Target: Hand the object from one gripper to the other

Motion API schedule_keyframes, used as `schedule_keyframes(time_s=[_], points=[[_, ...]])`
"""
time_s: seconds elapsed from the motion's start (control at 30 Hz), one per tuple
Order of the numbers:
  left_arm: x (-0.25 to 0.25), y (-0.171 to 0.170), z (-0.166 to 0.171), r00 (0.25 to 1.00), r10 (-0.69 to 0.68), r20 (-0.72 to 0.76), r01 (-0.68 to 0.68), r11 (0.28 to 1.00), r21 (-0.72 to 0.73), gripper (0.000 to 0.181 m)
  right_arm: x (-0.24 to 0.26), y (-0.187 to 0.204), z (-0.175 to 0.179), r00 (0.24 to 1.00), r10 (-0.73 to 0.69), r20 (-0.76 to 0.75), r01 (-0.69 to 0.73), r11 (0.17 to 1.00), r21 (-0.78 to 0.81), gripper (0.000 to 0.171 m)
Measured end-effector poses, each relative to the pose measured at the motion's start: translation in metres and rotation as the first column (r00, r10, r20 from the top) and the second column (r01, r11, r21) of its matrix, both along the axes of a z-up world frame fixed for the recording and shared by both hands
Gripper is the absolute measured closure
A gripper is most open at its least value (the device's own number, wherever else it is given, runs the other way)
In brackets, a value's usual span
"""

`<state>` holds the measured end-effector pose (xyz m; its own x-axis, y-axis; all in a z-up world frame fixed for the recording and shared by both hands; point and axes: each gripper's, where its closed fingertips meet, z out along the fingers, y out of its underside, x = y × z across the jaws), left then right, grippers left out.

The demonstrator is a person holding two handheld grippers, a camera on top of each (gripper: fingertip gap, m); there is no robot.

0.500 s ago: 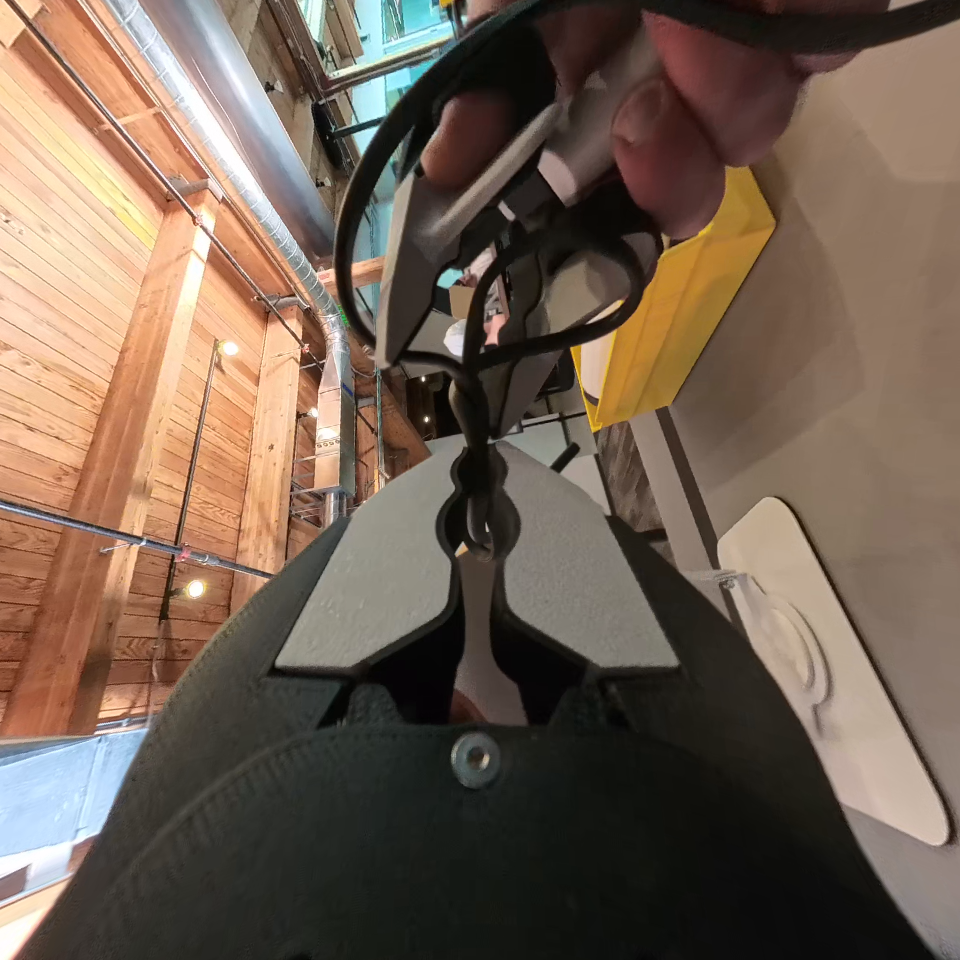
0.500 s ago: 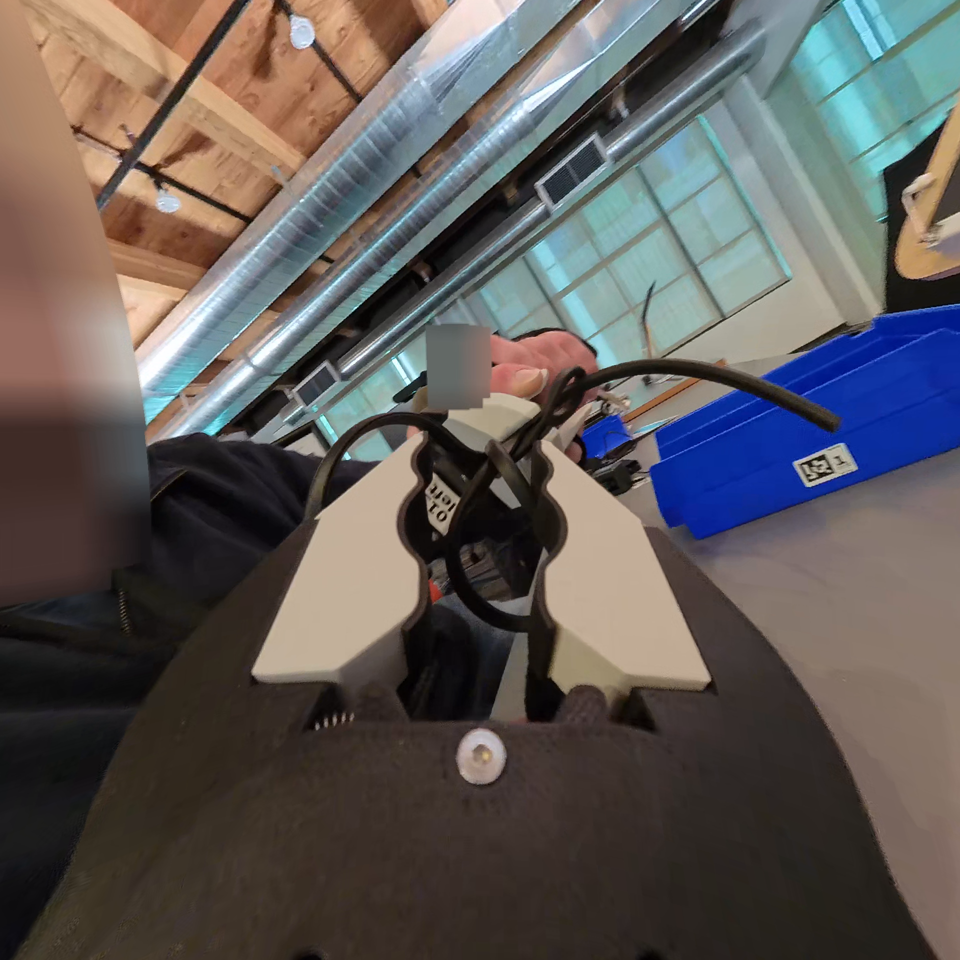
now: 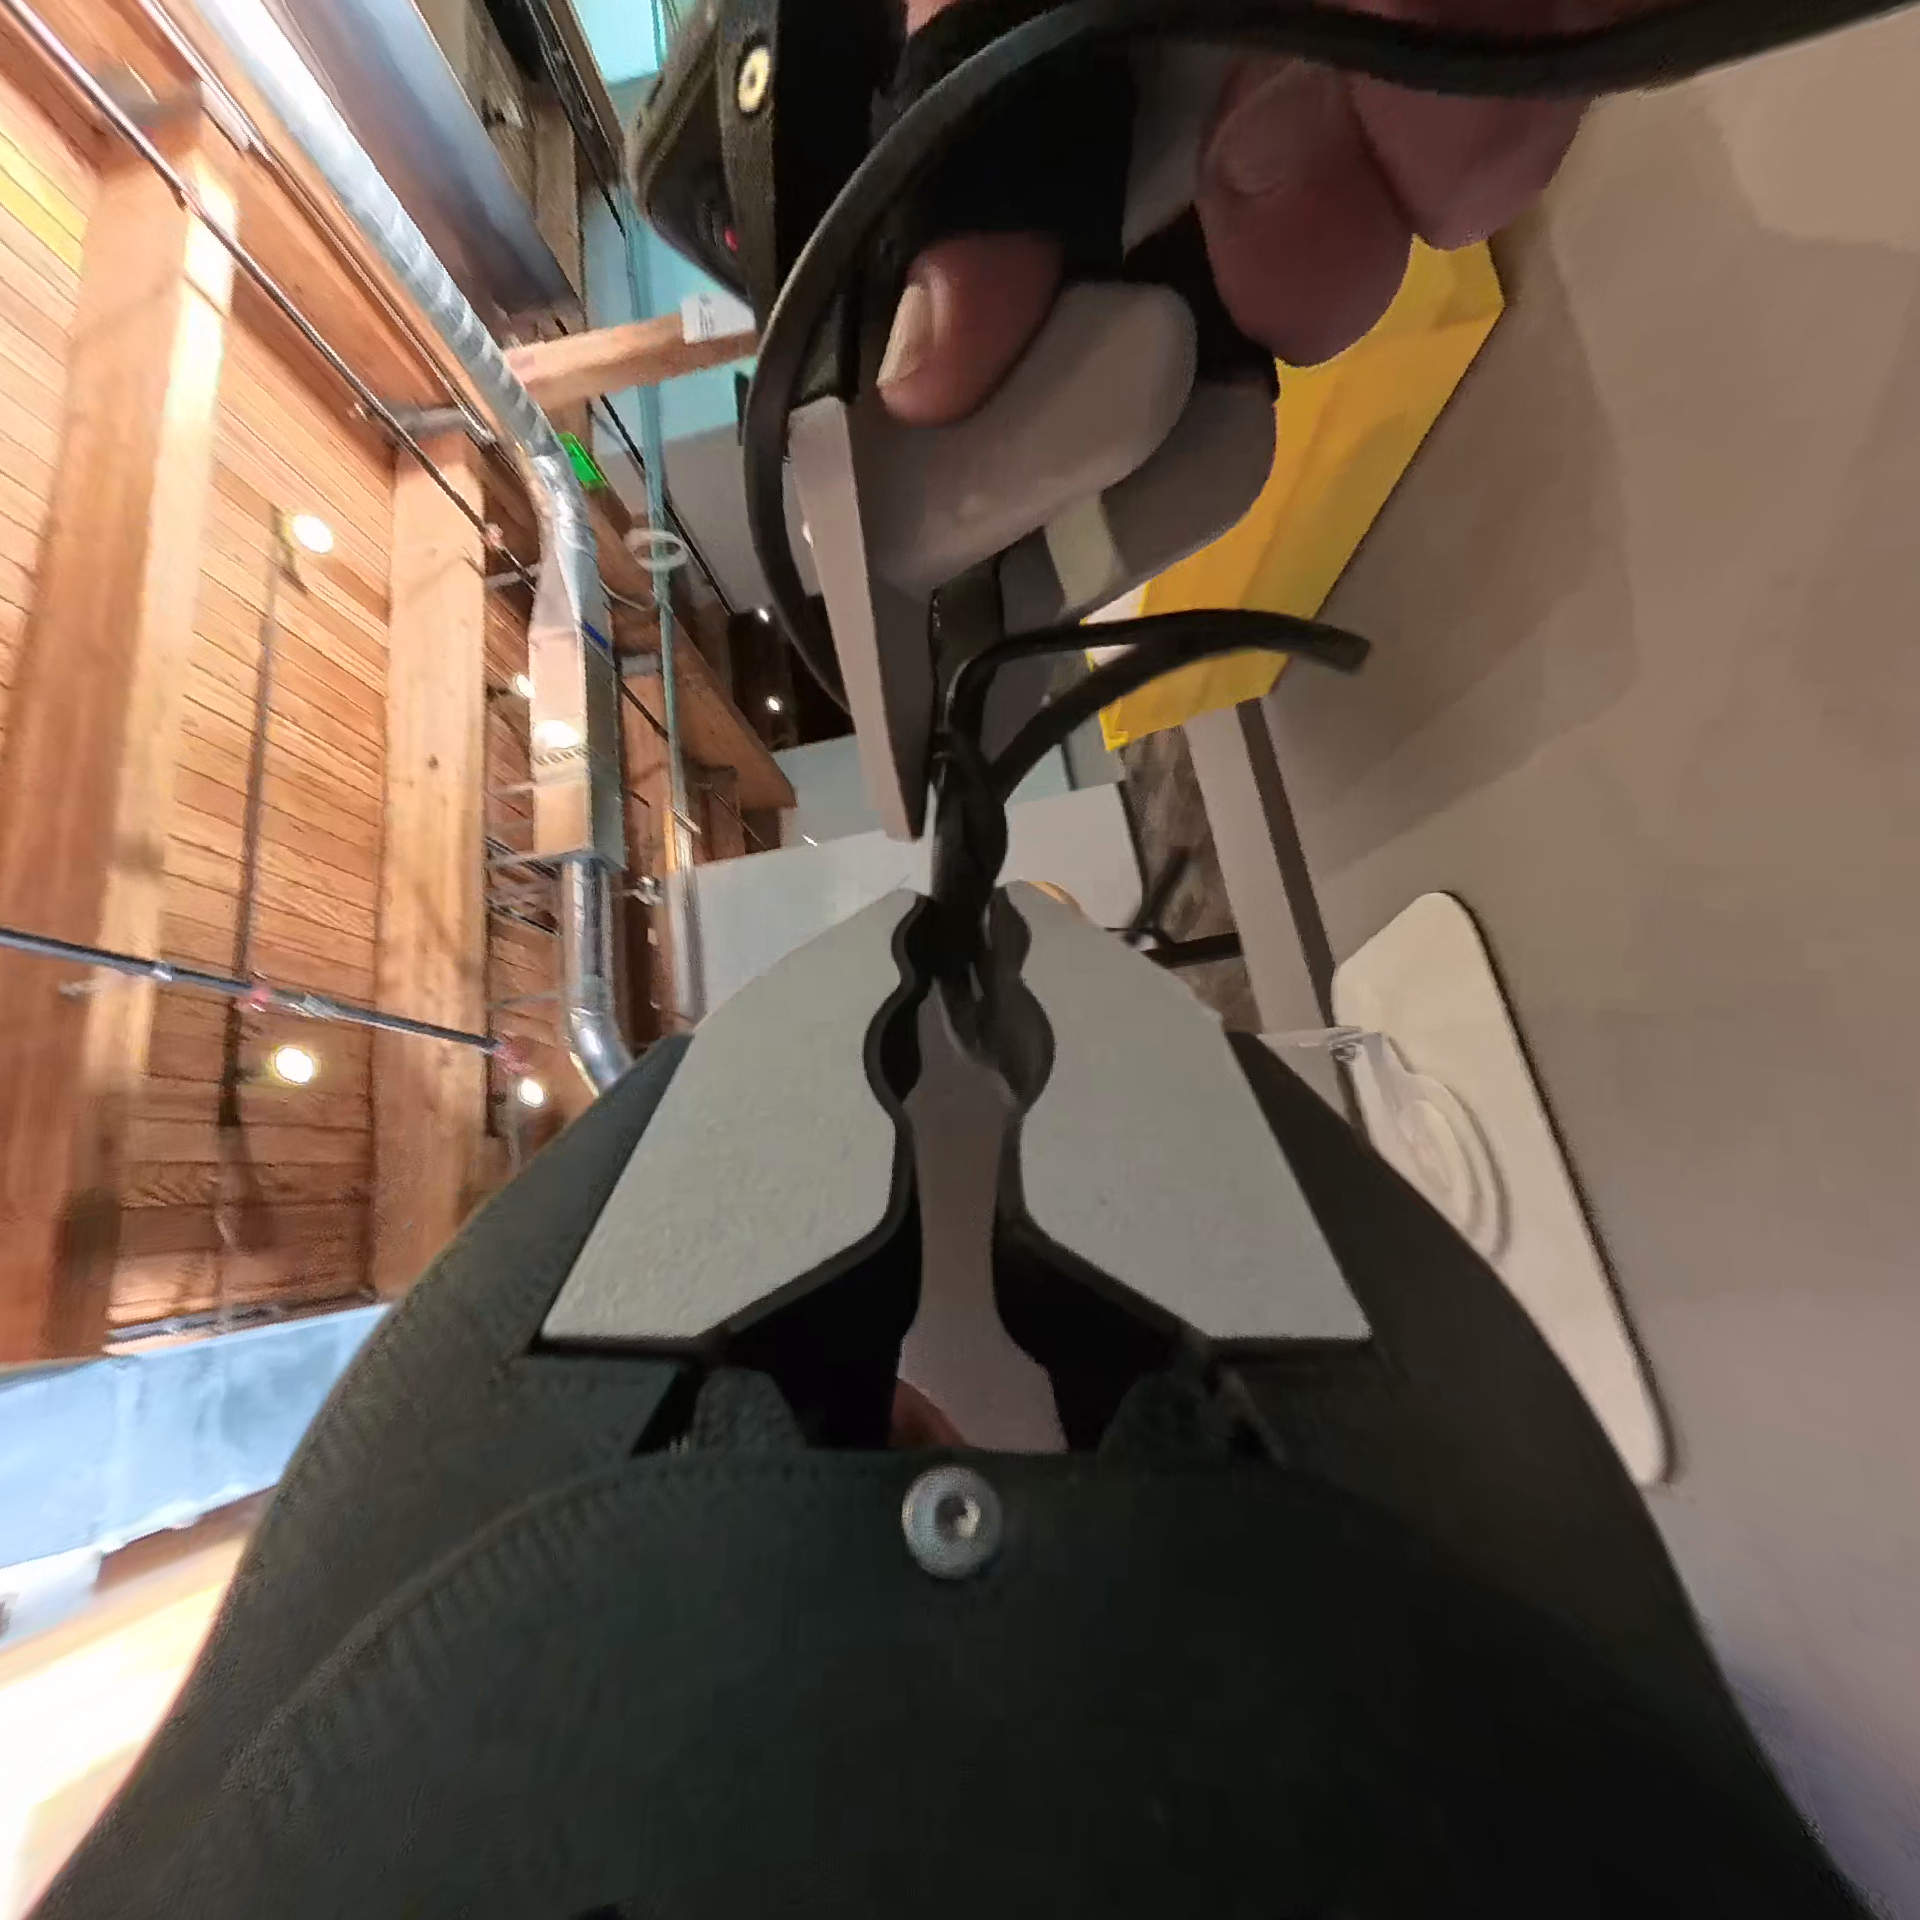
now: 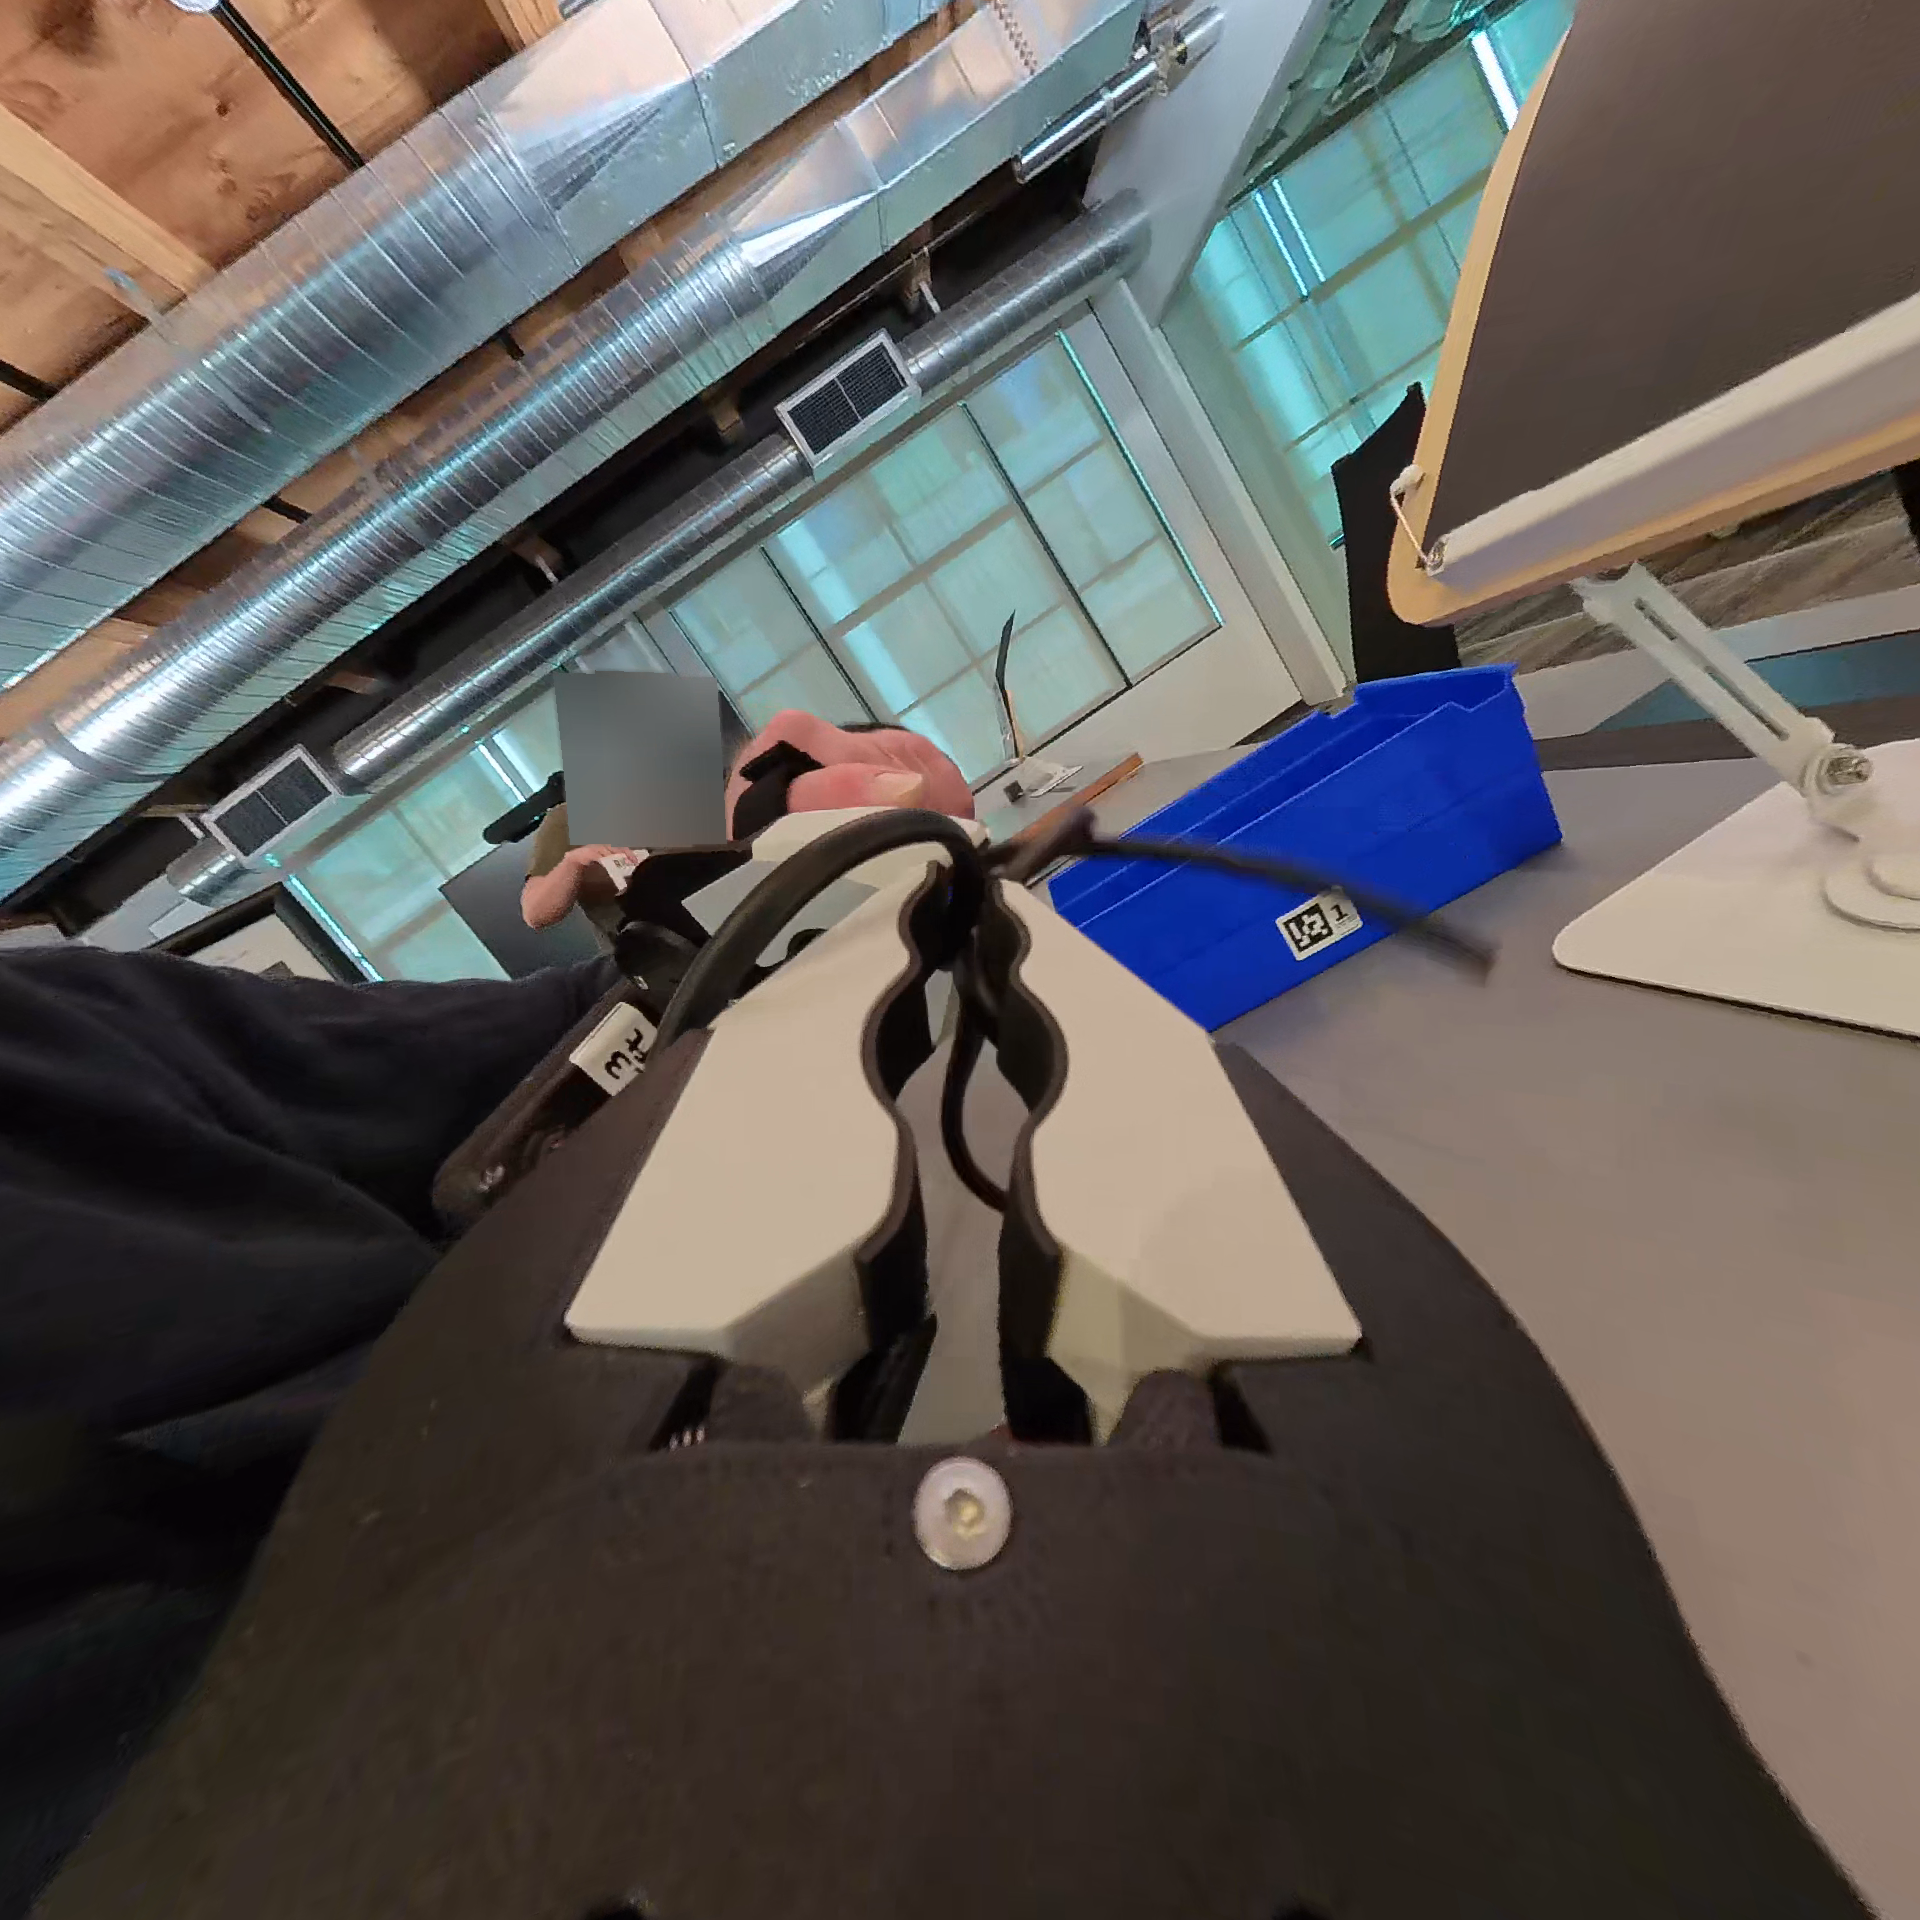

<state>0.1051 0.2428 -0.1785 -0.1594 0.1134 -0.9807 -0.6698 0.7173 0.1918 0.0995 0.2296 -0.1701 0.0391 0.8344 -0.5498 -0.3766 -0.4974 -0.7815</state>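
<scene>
Mid-handover: the black cable [image 3: 961,831] hangs above the tabletop [image 4: 1558,1195], pinched in both the left hand-held gripper [image 3: 961,971] and the right hand-held gripper [image 4: 971,935]. Judged next: one must let go while the other stays clenched.

On the right wrist view, a white sticker [image 4: 1320,925] sits on the near wall of the blue bin [image 4: 1403,790], right of centre. It carries a square black-and-white code and one printed digit beside it, both sharp enough to read.

At middle left, a white tag [image 4: 613,1060] with dark handwritten marks is stuck on a black housing [image 4: 540,1122]; the marks are legible.

Just above it, a small white label [image 4: 623,860] shows by a person's hand, too small to read.

On the left wrist view, a white sign [image 3: 707,312] on a wooden beam [image 3: 623,358] at upper centre has print too blurred to read. A green sign [image 3: 577,462] below it is also unreadable.
</scene>
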Motion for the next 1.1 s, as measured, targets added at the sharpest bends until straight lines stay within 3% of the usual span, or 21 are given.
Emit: schedule_keyframes(time_s=[0.13, 0.27, 0.37, 0.53, 0.67, 0.8, 0.9, 1.1], points=[[-0.014, -0.005, 0.004, 0.987, 0.052, 0.150, -0.024, 0.983, -0.183, 0.164, -0.007, 0.001, 0.006, 0.999, -0.023, 0.037, 0.021, 0.998, 0.060, 0.169], [-0.034, -0.014, 0.014, 0.923, 0.159, 0.349, 0.004, 0.906, -0.424, 0.154, -0.019, -0.004, 0.016, 0.997, -0.029, 0.071, 0.018, 0.990, 0.143, 0.168], [-0.053, -0.018, 0.018, 0.810, 0.302, 0.502, 0.127, 0.747, -0.653, 0.143, -0.030, -0.011, 0.026, 0.996, -0.026, 0.087, 0.009, 0.980, 0.199, 0.168], [-0.074, -0.036, 0.023, 0.670, 0.435, 0.601, 0.406, 0.464, -0.787, 0.137, -0.049, -0.026, 0.040, 0.993, -0.005, 0.118, -0.030, 0.955, 0.294, 0.168], [-0.073, -0.054, 0.029, 0.600, 0.510, 0.617, 0.648, 0.143, -0.748, 0.132, -0.067, -0.038, 0.045, 0.987, 0.022, 0.159, -0.079, 0.929, 0.361, 0.167], [-0.077, -0.059, 0.025, 0.565, 0.573, 0.594, 0.741, -0.036, -0.671, 0.127, -0.073, -0.036, 0.051, 0.987, 0.011, 0.159, -0.071, 0.926, 0.372, 0.168], [-0.078, -0.067, 0.012, 0.586, 0.579, 0.567, 0.733, -0.081, -0.675, 0.126, -0.073, -0.034, 0.059, 0.992, 0.022, 0.125, -0.065, 0.934, 0.351, 0.168], [-0.064, -0.084, -0.013, 0.651, 0.537, 0.536, 0.676, -0.090, -0.731, 0.113, -0.078, -0.029, 0.070, 0.993, -0.019, 0.115, -0.024, 0.932, 0.363, 0.168]])
